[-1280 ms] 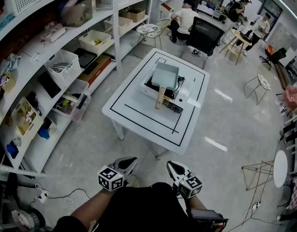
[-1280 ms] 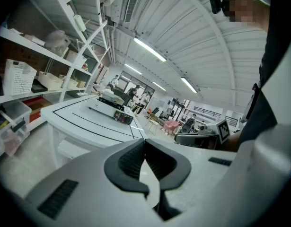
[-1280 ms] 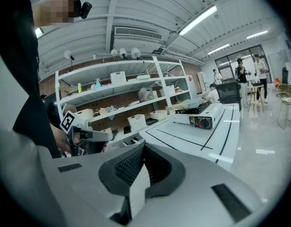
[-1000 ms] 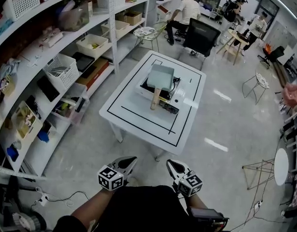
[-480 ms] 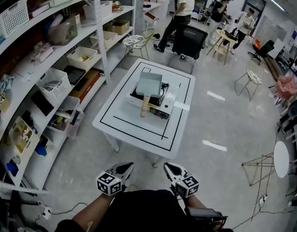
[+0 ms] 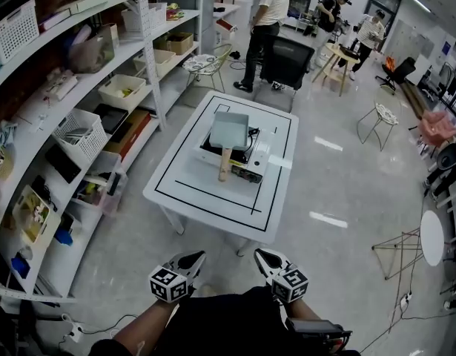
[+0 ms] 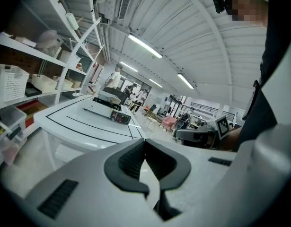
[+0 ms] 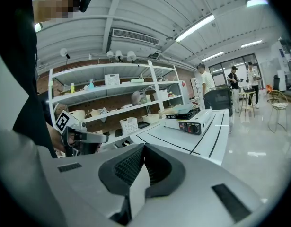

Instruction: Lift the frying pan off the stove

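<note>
Head view: the frying pan (image 6: 230, 127) sits on the stove (image 6: 251, 156) at the middle of the desk (image 6: 189, 193), well apart and straight ahead of both tongs. Its wooden handle (image 6: 224, 164) runs toward the person, roughly on the midline, so neither side is clearly nearer. The left tongs (image 6: 191, 257) and right tongs (image 6: 264, 257) are held low at the body, tips forward. Left gripper view: jaws closed on nothing; the stove lies ahead and left, far off. Right gripper view: jaws closed and empty; stove and pan lie ahead and right. Judgement: an approach to the desk comes before any grasp.
</note>
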The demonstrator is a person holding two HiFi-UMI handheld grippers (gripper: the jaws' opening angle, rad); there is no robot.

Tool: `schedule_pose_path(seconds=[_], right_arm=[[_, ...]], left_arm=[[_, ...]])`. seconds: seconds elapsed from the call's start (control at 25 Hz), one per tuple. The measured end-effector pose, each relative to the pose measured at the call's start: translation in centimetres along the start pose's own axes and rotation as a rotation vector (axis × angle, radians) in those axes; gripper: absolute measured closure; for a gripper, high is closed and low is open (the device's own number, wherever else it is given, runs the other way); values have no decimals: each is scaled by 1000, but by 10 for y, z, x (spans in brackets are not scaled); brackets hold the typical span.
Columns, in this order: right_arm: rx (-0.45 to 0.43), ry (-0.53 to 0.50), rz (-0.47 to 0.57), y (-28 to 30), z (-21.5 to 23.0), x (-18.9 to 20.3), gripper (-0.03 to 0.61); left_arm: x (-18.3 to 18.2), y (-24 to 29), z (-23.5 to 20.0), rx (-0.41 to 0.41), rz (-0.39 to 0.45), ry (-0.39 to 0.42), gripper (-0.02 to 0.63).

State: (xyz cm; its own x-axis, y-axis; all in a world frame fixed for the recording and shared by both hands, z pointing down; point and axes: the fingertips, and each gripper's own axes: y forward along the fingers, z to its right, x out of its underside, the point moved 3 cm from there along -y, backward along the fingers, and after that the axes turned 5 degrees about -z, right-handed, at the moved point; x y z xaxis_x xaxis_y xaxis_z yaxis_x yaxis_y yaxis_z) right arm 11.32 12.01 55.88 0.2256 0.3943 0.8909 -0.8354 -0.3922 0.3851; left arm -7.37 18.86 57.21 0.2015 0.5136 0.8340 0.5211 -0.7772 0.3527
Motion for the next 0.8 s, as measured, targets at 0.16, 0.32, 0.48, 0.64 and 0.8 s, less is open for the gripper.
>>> schedule_pose_path(seconds=[0.16, 0.32, 0.48, 0.64, 0.8], right_arm=[[14, 0, -10, 2, -3, -4, 554], [32, -15, -17, 4, 0, -4, 554], [48, -16, -14, 4, 2, -9, 554], [59, -8, -17, 3, 3, -8, 554], [59, 16, -19, 6, 7, -6, 554]], left_arm=[[-2, -1, -7, 2, 13, -10, 604], [-3, 1, -10, 15, 14, -12, 604], [-5, 3, -12, 30, 9, -8, 604], [-3, 3, -15, 32, 2, -24, 604], [-3, 8, -20, 23, -3, -36, 604]])
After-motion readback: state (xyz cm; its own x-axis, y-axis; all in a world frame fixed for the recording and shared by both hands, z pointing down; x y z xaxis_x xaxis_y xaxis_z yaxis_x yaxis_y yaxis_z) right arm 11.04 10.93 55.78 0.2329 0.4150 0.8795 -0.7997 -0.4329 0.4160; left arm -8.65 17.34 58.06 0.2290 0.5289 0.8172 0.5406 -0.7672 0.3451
